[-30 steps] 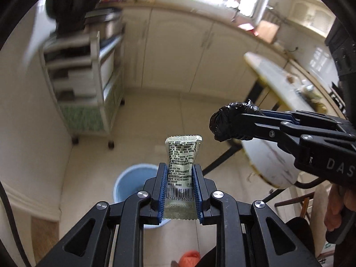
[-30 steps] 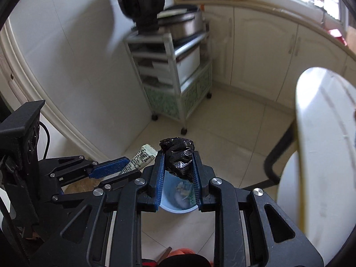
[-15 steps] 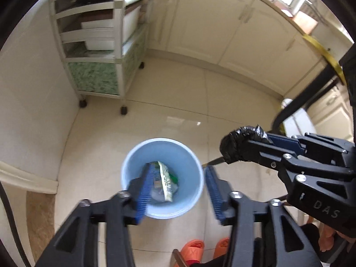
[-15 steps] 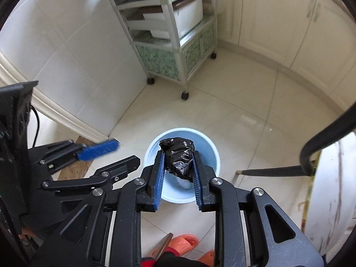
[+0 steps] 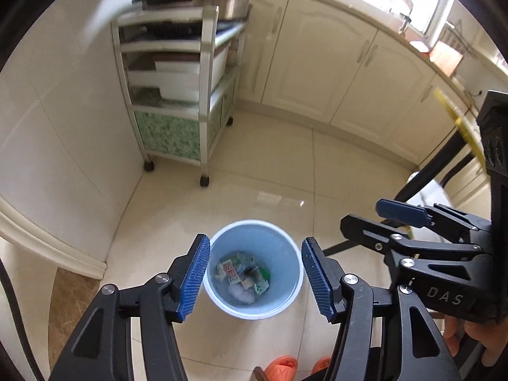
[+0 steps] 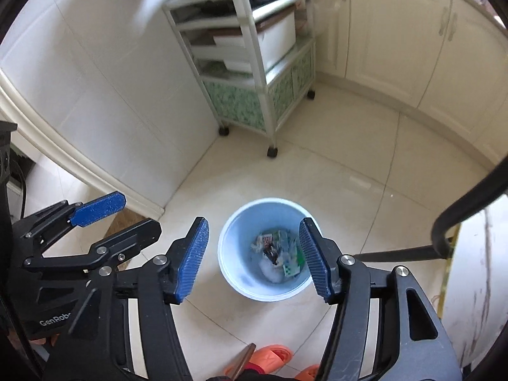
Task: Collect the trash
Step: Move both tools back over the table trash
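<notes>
A light blue bin stands on the tiled floor below both grippers. In it lie printed wrappers and a white lump. The black crumpled wad rests on that trash in the bin. My left gripper hangs above the bin, its jaws opening, with nothing between the blue pads. It also shows at the left of the right wrist view as the left gripper. My right gripper is above the bin too, jaws opening and bare, and the right gripper reaches in from the right.
A white wheeled rack stands against the wall behind the bin, with cream cabinets beyond. A table edge and a black chair frame are on the right. Orange slippers sit at the bottom edge.
The left gripper let go of the green sachet, which fell into the bin. The right gripper then released the black wad, now lying in the bin. Both jaws have spread.
</notes>
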Demonstrator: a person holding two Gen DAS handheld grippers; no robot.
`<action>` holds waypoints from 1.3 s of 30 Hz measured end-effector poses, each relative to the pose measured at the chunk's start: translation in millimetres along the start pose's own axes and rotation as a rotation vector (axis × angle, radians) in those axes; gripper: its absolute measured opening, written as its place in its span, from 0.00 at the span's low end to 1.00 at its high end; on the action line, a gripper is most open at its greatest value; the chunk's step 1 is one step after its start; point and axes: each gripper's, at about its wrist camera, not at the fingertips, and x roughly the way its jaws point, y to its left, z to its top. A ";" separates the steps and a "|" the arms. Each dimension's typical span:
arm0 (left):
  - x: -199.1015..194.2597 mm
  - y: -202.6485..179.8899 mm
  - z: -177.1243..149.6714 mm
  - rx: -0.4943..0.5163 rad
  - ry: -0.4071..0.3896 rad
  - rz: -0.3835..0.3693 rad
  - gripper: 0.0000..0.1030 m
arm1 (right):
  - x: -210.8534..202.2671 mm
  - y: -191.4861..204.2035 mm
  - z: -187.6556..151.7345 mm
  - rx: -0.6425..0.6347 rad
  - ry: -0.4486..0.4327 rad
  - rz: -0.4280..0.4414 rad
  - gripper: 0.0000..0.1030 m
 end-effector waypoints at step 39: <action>-30.6 -464.0 37.6 0.726 -0.290 -0.224 0.94 | -380.0 -306.8 -182.5 0.507 -0.433 -0.482 0.94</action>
